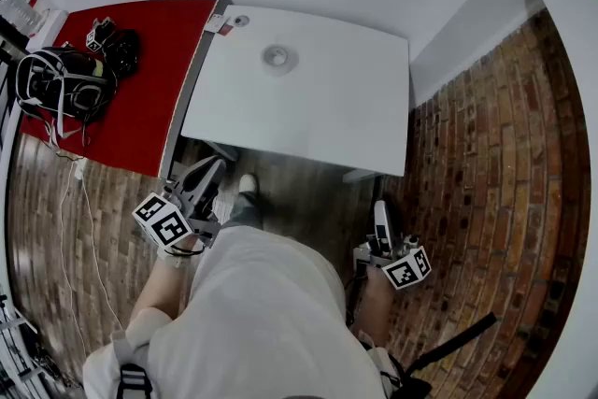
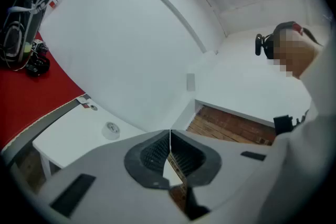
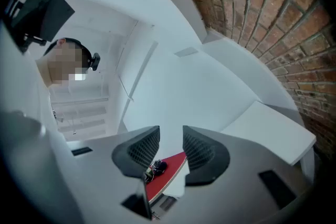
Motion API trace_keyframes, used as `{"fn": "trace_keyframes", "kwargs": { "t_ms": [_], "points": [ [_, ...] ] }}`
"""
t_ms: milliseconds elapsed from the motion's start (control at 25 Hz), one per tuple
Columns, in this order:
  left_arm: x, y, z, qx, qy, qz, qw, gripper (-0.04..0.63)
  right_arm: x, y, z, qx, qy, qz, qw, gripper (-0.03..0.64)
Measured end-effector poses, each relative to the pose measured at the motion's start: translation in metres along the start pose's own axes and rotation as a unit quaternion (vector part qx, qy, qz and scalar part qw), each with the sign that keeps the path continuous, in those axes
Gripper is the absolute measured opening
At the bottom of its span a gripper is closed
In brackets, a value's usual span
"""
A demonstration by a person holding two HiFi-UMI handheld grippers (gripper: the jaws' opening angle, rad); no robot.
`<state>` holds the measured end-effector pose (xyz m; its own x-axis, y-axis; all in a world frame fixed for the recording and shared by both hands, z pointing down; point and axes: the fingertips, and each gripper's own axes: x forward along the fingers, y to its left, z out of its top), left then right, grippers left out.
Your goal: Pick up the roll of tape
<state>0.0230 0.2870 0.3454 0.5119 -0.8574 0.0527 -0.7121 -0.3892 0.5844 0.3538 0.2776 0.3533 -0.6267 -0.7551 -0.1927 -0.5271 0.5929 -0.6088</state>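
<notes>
From the head view, the roll of tape (image 1: 276, 57) lies flat on the white tabletop (image 1: 327, 107), close to its far edge and nearer the far-left corner than the far-right one. You stand at the near edge with both tools held low and well short of the roll. The left hand-held gripper (image 1: 207, 175) is by the near-left corner and the right hand-held gripper (image 1: 381, 215) is by the near-right corner.

In the left gripper view, the left hand-held gripper (image 2: 169, 136) has its jaws pressed together with nothing between them. The roll of tape (image 2: 111, 130) sits left of its line of aim. If you use this one, spread the jaws first. Then swing left and reach across so one jaw goes into the core and the other stays outside the wall.

In the right gripper view, the right hand-held gripper (image 3: 170, 144) is spread and empty. Only the red tabletop (image 3: 167, 171) shows through the gap, and the roll is out of sight. You would need to aim it lower first.
</notes>
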Motion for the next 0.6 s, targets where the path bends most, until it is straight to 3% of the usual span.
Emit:
{"fn": "trace_keyframes", "kwargs": {
  "t_ms": [600],
  "points": [
    [0.114,0.189,0.092,-0.009,0.052,-0.006,0.9986,0.011,0.220,-0.053,-0.023,-0.021,0.031,-0.073,0.997,0.130]
  ]
}}
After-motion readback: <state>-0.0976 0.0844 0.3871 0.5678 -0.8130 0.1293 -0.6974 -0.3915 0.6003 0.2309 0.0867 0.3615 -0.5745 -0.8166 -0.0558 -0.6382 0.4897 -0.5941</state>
